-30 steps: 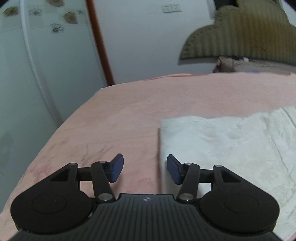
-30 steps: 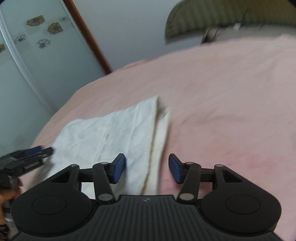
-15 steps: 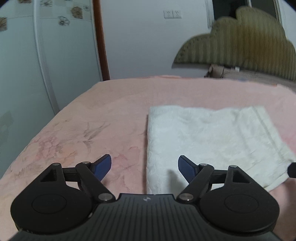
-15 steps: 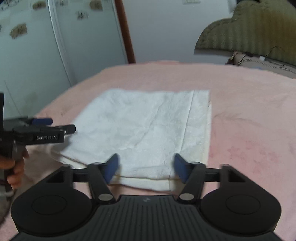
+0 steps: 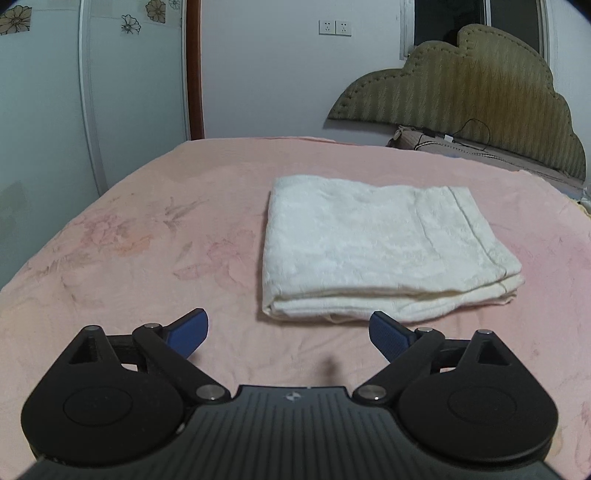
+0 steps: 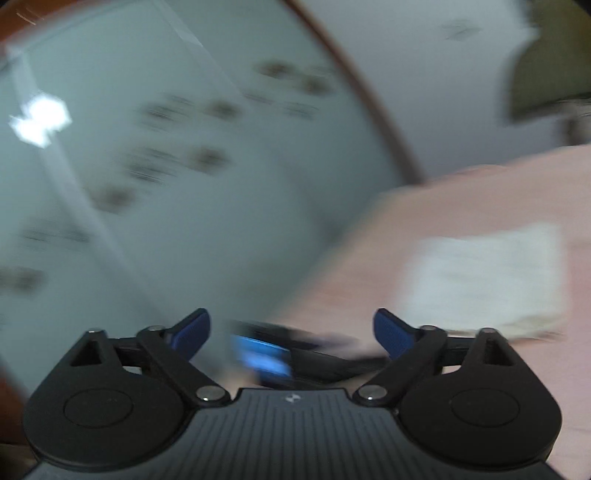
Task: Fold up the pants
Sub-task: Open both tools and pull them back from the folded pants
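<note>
Pants (image 5: 384, 254) lie folded on the bed (image 5: 147, 236) ahead — both claws, left (image 5: 289, 334) and right (image 6: 291, 334), just opened wide, empty, since folding looks done.

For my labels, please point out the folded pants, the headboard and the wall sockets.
folded pants (image 5: 373, 247): left wrist view, middle of top layer.
headboard (image 5: 480, 96): left wrist view, padded front.
wall sockets (image 5: 335, 27): left wrist view, between the two plates.

No readable text in either view. Only mark: small white logo glyph on each hand-held gripper body, left (image 5: 289, 332) and right (image 6: 291, 330); no letters legible.
</note>
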The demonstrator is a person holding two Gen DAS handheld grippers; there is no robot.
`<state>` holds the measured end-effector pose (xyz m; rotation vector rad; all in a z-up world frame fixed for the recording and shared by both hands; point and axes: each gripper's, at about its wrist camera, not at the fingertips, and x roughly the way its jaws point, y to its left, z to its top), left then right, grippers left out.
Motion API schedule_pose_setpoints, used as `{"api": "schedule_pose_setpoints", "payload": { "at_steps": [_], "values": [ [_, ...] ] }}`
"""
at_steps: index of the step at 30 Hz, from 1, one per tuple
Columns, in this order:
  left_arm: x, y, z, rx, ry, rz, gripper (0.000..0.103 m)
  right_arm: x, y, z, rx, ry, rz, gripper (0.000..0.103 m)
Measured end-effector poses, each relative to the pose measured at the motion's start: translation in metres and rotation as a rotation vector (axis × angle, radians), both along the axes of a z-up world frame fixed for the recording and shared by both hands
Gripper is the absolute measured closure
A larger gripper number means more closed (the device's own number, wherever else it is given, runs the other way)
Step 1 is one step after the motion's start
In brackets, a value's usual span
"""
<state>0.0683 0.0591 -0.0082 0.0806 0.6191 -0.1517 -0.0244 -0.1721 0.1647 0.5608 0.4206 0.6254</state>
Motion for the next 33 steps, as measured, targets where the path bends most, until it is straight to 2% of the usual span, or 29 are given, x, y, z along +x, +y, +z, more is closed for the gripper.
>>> {"api": "schedule_pose_setpoints", "payload": {
  "at_steps": [1, 3, 6, 7, 8, 10, 12, 13, 15, 19, 21, 28, 33],
  "values": [
    [0.001, -0.002, -0.006, 0.015, -0.001, 0.002, 0.007, -0.003, 0.002, 0.002, -0.005, -0.041, -0.014, 0.000],
    [0.001, -0.007, -0.017, 0.053, -0.034, 0.018, 0.007, -0.001, 0.007, -0.006, -0.118, -0.056, -0.168, 0.000],
    [0.003, -0.019, -0.031, 0.148, -0.090, 0.073, 0.006, 0.020, 0.015, -0.052, -0.368, 0.023, -0.442, 0.000],
    [0.004, -0.022, -0.034, 0.170, -0.095, 0.075, 0.005, 0.030, 0.015, -0.072, -0.427, 0.066, -0.506, 0.000],
    [0.006, -0.026, -0.038, 0.188, -0.089, 0.061, 0.005, 0.038, 0.013, -0.092, -0.443, 0.112, -0.542, 0.000],
    [0.007, -0.034, -0.044, 0.199, -0.085, 0.013, 0.005, 0.046, 0.004, -0.124, -0.364, 0.177, -0.567, 0.000],
    [0.010, -0.045, -0.050, 0.256, -0.070, -0.023, 0.000, 0.050, -0.002, -0.147, -0.290, 0.213, -0.578, 0.000],
    [0.010, -0.049, -0.052, 0.284, -0.066, -0.023, 0.001, 0.053, -0.002, -0.155, -0.294, 0.229, -0.590, 0.000],
    [0.010, -0.048, -0.053, 0.284, -0.067, -0.014, 0.000, 0.055, 0.003, -0.164, -0.365, 0.228, -0.613, 0.000],
    [0.018, -0.026, -0.052, 0.129, 0.009, 0.016, 0.000, 0.051, 0.010, -0.177, -0.466, 0.165, -0.619, 0.000],
    [0.022, -0.017, -0.054, 0.067, 0.042, 0.023, 0.000, 0.057, 0.010, -0.190, -0.488, 0.198, -0.632, 0.000],
    [0.021, -0.017, -0.053, 0.063, 0.046, 0.023, 0.000, 0.059, -0.003, -0.211, -0.446, 0.280, -0.629, 0.000],
    [0.022, -0.019, -0.053, 0.066, 0.045, 0.023, 0.000, 0.053, -0.001, -0.203, -0.458, 0.255, -0.627, 0.000]
  ]
}}
